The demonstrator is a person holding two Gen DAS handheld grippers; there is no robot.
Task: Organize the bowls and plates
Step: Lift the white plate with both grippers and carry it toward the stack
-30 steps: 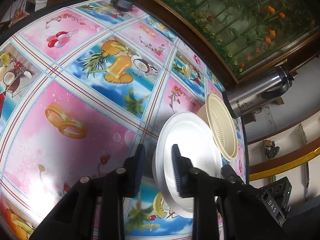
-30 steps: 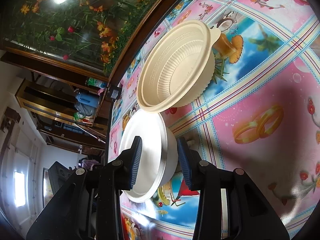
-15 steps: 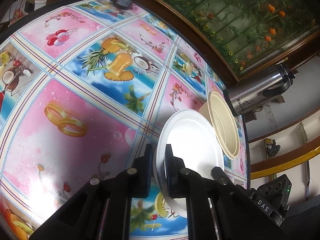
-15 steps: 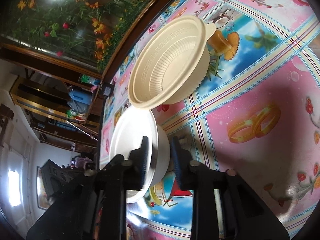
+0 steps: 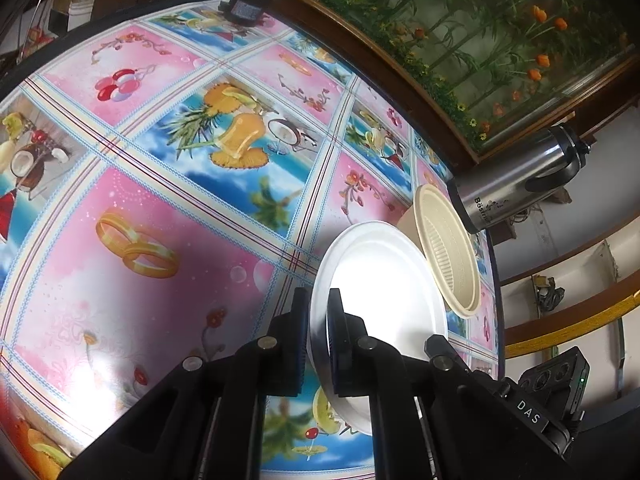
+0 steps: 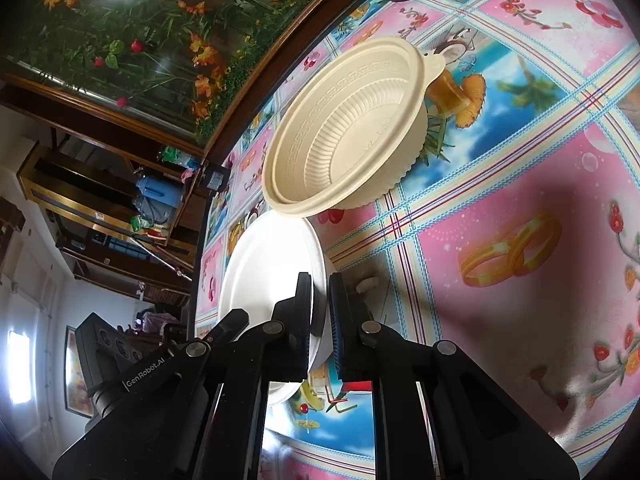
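Observation:
A white bowl sits on the patterned tablecloth; it also shows in the right wrist view. My left gripper is shut on its near rim, one finger inside and one outside. My right gripper is shut on the opposite rim of the same bowl. A cream ribbed bowl stands just beyond the white one, touching or nearly touching it; it also shows in the right wrist view.
A steel thermos stands past the cream bowl near the table edge. A wooden-framed flower picture runs along the table's far side. A small dark device lies at the far corner. The table's edge is close behind the bowls.
Both grippers have closed from open onto the white bowl's rim, one from each side. The bowls have stayed in place.

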